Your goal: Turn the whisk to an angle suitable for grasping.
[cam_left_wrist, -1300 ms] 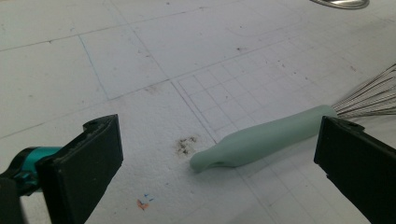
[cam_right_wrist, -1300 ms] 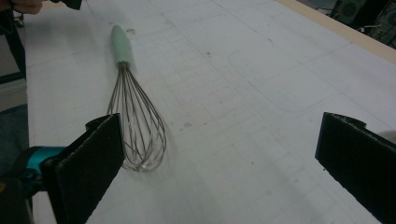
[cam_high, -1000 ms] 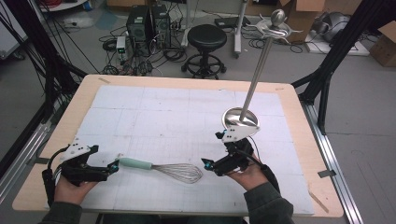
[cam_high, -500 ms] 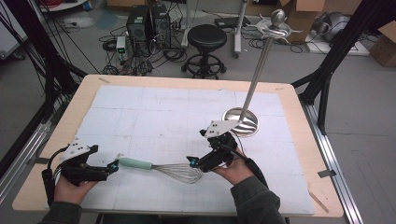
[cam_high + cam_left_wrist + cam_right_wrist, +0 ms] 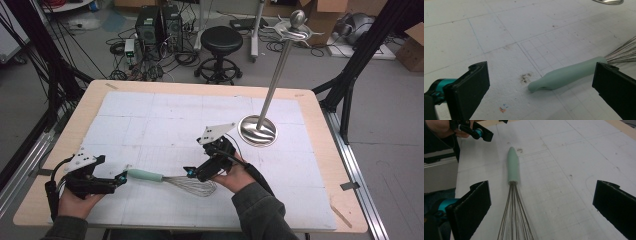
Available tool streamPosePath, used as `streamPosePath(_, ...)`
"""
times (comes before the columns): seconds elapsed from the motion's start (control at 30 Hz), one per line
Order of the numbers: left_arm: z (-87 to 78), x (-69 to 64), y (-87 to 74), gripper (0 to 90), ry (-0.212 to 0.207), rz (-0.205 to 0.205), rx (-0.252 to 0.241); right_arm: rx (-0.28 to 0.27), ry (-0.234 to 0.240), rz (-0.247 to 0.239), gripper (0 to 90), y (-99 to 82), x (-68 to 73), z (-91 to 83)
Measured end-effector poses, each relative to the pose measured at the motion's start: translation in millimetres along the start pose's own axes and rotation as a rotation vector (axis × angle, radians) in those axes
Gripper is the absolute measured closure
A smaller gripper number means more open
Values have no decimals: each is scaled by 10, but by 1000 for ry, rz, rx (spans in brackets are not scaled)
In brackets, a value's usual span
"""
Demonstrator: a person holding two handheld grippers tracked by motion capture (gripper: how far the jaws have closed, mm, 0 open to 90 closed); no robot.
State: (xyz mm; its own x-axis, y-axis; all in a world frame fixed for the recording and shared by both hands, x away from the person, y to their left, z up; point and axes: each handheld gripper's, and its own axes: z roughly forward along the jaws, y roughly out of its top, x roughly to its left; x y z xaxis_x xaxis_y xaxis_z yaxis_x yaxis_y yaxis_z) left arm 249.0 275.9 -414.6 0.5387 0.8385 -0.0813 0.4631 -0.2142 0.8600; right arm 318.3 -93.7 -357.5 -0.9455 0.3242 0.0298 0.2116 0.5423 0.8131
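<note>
Your left gripper (image 5: 121, 178) is released, jaws spread wide just off the butt of the whisk (image 5: 170, 179), which lies flat on the white gridded mat (image 5: 165, 120) near your edge. Your right gripper (image 5: 190, 172) is released too, jaws wide above the wires. The metal stand (image 5: 257, 131) sits well apart. No readable writing anywhere; the mat carries just pencilled grid lines.

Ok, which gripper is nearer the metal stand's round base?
Right. The right gripper hangs over the whisk, just left of the stand base; the left gripper sits at the whisk's handle tip, further away.
</note>
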Motion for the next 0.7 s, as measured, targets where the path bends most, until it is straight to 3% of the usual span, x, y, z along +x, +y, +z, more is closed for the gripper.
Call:
streamPosePath(0.3, -1, 5, -2, 17, 0, 3, 1, 30, 40, 9, 1, 91, 8, 222)
streamPosePath(0.53, 1, 6, -2, 17, 1, 4, 2, 43, 71, -32, 2, 204, 38, 396)
streamPosePath(0.7, 2, 6, -2, 17, 0, 4, 1, 55, 86, -37, 6, 255, 58, 545)
